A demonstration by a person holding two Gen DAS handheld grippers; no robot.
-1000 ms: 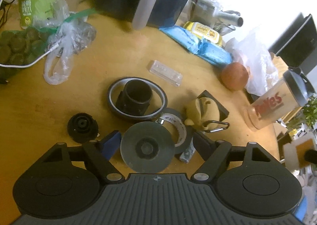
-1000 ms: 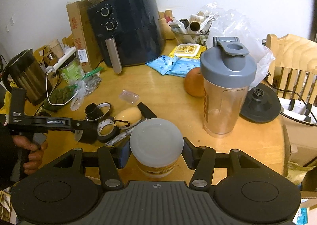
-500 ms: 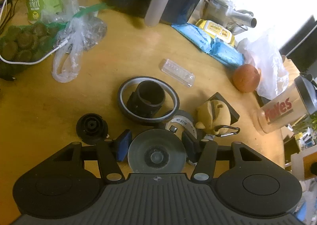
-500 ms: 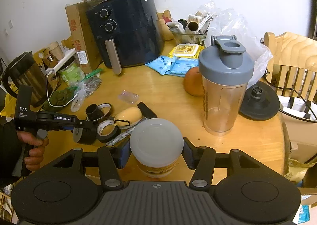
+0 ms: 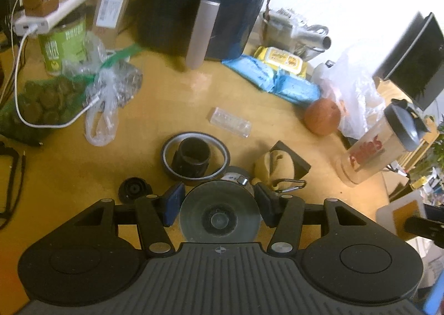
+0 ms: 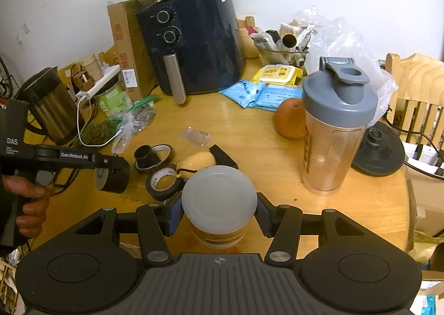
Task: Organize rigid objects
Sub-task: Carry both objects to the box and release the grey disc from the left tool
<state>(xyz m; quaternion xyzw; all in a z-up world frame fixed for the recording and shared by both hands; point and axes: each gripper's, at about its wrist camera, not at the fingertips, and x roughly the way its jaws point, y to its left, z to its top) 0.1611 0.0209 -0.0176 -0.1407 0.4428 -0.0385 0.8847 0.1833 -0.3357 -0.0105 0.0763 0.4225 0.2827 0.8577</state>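
Note:
My left gripper (image 5: 219, 200) is shut on a dark round disc-topped part (image 5: 220, 211) and holds it above the wooden table; it also shows in the right wrist view (image 6: 111, 173). My right gripper (image 6: 219, 213) is shut on a white-lidded jar (image 6: 219, 198) with a yellow label. On the table lie a thin tape ring (image 5: 195, 159) around a black cylinder (image 5: 193, 155), a black tape roll (image 6: 162, 180), a black knob (image 5: 134, 190), a yellow pouch with a carabiner (image 5: 274, 169) and a clear plastic case (image 5: 230, 122).
A dark blue air fryer (image 6: 191, 40) and cardboard box stand at the back. A shaker bottle (image 6: 335, 129), an orange (image 6: 290, 118), blue and yellow packets (image 6: 266, 87), plastic bags, a kettle (image 6: 50, 107) and its base (image 6: 377, 148) crowd the table. A wooden chair stands right.
My left gripper closed on the dark disc part and lifted it off the table, pulling back. My right gripper stayed shut on the jar, nearly still.

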